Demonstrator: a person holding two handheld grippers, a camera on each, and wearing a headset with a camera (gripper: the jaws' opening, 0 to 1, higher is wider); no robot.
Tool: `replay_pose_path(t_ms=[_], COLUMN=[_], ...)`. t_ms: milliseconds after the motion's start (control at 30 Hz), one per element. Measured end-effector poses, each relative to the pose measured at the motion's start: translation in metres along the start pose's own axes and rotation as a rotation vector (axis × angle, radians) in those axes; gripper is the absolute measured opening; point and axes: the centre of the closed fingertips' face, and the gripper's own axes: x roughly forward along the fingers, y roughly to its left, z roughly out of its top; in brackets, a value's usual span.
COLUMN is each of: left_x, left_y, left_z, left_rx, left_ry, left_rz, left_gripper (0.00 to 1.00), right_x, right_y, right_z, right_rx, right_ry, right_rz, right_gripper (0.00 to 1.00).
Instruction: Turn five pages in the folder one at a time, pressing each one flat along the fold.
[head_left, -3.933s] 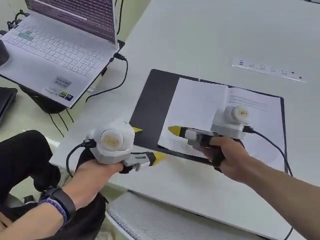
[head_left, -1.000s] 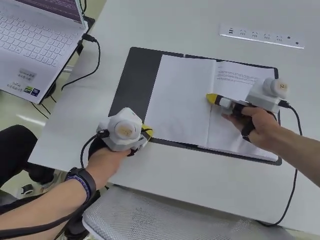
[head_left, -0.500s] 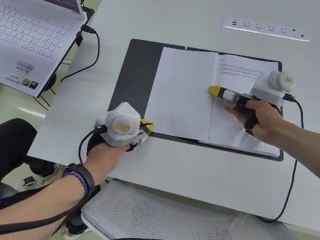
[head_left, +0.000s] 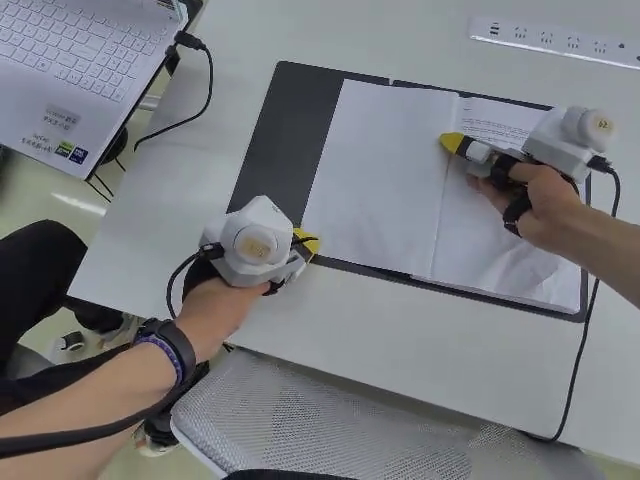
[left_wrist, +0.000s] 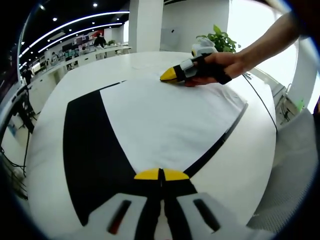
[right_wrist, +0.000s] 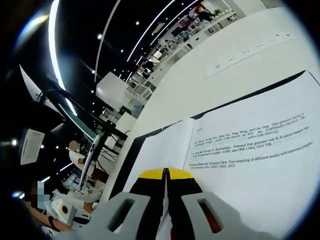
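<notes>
An open black folder (head_left: 285, 140) lies on the white table, with a blank turned page (head_left: 385, 175) on its left half and a printed page (head_left: 500, 235) on its right. My right gripper (head_left: 452, 144) is shut, its yellow tips resting on the fold (right_wrist: 192, 131) near the top of the pages. At the folder's lower left corner my left gripper (head_left: 305, 243) is shut too, its tips at the black cover (left_wrist: 85, 145). In the left gripper view the right gripper (left_wrist: 167, 75) shows across the blank page (left_wrist: 165, 117).
A white laptop (head_left: 70, 60) sits at the far left with a cable (head_left: 195, 90) running along the table. A white power strip (head_left: 555, 42) lies beyond the folder. A grey mesh chair seat (head_left: 300, 430) is below the table's near edge.
My right gripper has slid up along the fold toward the top of the pages. The left gripper has stayed at the folder's lower left corner. The camera has shifted.
</notes>
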Motion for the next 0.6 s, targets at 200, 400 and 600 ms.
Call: replay_pose_path(t_ms=[200, 400, 600], left_x=[0.001, 0.000, 0.000], left_y=[0.000, 0.001, 0.001], left_z=[-0.001, -0.002, -0.002], left_rx=[0.007, 0.011, 0.015], left_ry=[0.004, -0.002, -0.001], left_rz=[-0.008, -0.017, -0.016], left_gripper=[0.00, 0.00, 0.00], right_x=[0.008, 0.021, 0.037], right_y=[-0.004, -0.013, -0.028], right_z=[0.011, 0.025, 0.043], right_rx=[-0.004, -0.025, -0.041], right_ry=[-0.020, -0.033, -0.033], right_rz=[-0.009, -0.036, -0.069], right_gripper=[0.00, 0.00, 0.00])
